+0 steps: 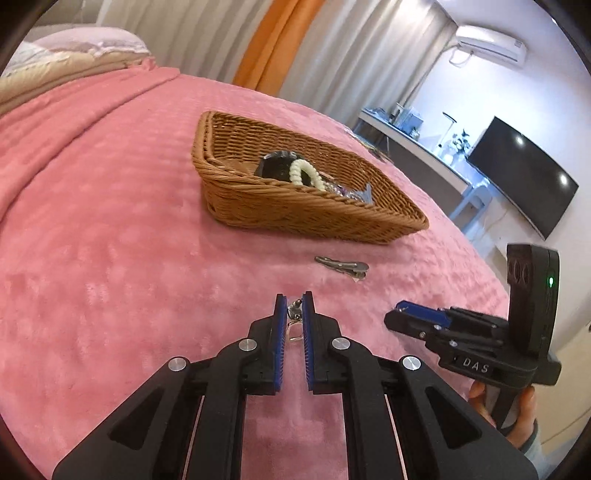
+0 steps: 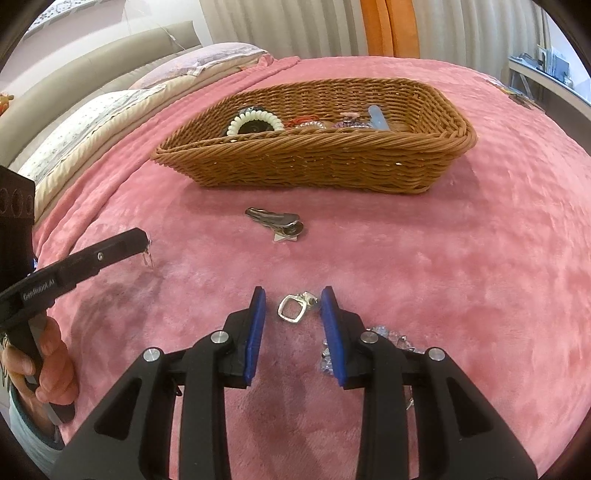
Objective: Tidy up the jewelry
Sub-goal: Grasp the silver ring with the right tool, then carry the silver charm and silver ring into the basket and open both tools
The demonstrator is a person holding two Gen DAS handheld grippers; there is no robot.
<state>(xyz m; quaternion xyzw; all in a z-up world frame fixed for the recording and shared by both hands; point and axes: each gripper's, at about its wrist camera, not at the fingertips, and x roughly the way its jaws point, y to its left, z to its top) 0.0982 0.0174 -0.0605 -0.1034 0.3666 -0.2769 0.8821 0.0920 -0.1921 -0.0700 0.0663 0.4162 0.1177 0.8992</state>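
Plush pink blanket (image 2: 424,258) on a bed, curtains behind.
Woven basket (image 2: 332,162) holds jewelry; metal clip (image 2: 275,220) lies before it. Left gripper (image 1: 294,308) pinches a silver earring (image 1: 294,314). Right gripper (image 2: 293,306), jaws wide, straddles a square-looped earring (image 2: 291,308).

Pretty cozy bedroom setup here. Big bed with a fuzzy pink blanket (image 1: 110,229) spread over it, pillows (image 2: 207,61) piled up at the head against a beige padded headboard (image 2: 92,66). Behind it hang pale grey curtains (image 1: 192,33) with one orange panel (image 1: 273,40) in the middle. Off to the side there's a white wall with an air conditioner (image 1: 491,44) mounted high, a dark TV (image 1: 524,173), and a long cluttered desk (image 1: 417,147) under it. Soft daylight overall.
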